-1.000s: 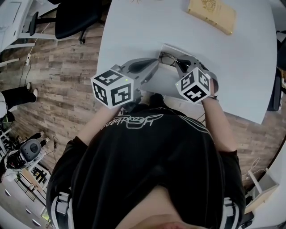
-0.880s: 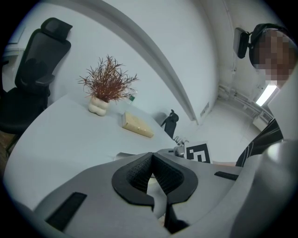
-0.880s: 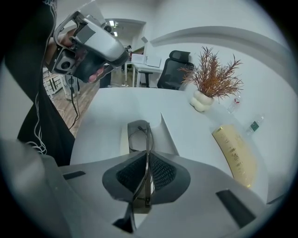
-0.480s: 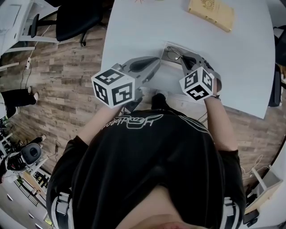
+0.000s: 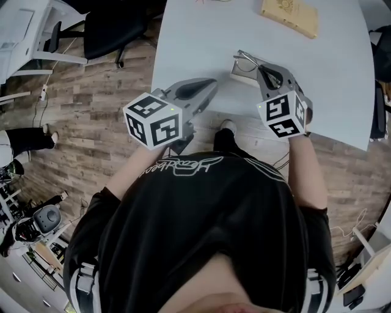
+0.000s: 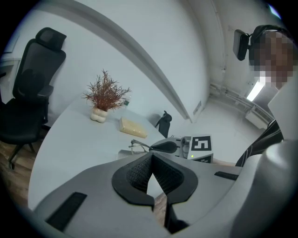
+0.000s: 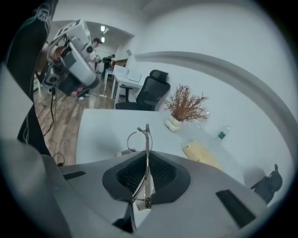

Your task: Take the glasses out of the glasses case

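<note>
Thin metal-framed glasses hang in the air, folded, with my right gripper shut on them. In the right gripper view the glasses stand on edge between the jaws, lens rim foremost. The pale glasses case lies on the white table just below them; the case also shows under the glasses in the left gripper view. My left gripper hovers by the table's near edge, left of the case and apart from it. Its jaws are shut with nothing between them.
A tan book lies at the table's far side. A dried plant in a small vase and a water bottle stand beyond it. A black office chair stands on the wood floor left of the table.
My right gripper has lifted the glasses up out of the case and away from it. My left gripper no longer reaches the case and sits back to its left.
</note>
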The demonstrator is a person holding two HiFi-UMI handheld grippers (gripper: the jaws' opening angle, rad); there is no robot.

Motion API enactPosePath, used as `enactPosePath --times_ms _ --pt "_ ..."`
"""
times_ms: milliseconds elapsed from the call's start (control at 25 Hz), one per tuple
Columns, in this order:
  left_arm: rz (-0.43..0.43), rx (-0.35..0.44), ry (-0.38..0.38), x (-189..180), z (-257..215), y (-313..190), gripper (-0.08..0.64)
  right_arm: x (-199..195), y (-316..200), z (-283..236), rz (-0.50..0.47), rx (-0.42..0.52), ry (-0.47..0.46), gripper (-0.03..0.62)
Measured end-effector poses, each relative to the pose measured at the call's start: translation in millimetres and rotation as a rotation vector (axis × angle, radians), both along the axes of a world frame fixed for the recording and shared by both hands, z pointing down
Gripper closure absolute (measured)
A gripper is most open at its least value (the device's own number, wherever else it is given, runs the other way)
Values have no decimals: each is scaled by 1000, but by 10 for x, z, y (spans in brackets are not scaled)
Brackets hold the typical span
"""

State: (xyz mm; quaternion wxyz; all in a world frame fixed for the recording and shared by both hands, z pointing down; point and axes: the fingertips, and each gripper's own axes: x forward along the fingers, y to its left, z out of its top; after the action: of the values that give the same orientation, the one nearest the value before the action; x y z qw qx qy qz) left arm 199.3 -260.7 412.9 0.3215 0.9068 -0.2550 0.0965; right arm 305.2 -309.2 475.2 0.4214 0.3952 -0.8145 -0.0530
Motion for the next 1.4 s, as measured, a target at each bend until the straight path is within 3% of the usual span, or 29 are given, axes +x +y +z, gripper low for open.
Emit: enactPosePath --times_ms 200,440,800,1000,1400 --pt "41 43 13 -181 -216 338 552 -188 418 -428 98 15 -194 571" --pt "109 111 45 -429 -532 807 552 -446 1058 -989 190 93 -317 571" --pt "194 234 63 -810 -949 1463 552 -803 2066 -1626 289 216 -416 571" --pt "238 283 66 -916 -1033 1746 552 -919 2527 -1777 338 224 -572 571" --pt "324 271 88 -949 -1031 2419 552 -1018 3361 -1866 386 288 -724 571"
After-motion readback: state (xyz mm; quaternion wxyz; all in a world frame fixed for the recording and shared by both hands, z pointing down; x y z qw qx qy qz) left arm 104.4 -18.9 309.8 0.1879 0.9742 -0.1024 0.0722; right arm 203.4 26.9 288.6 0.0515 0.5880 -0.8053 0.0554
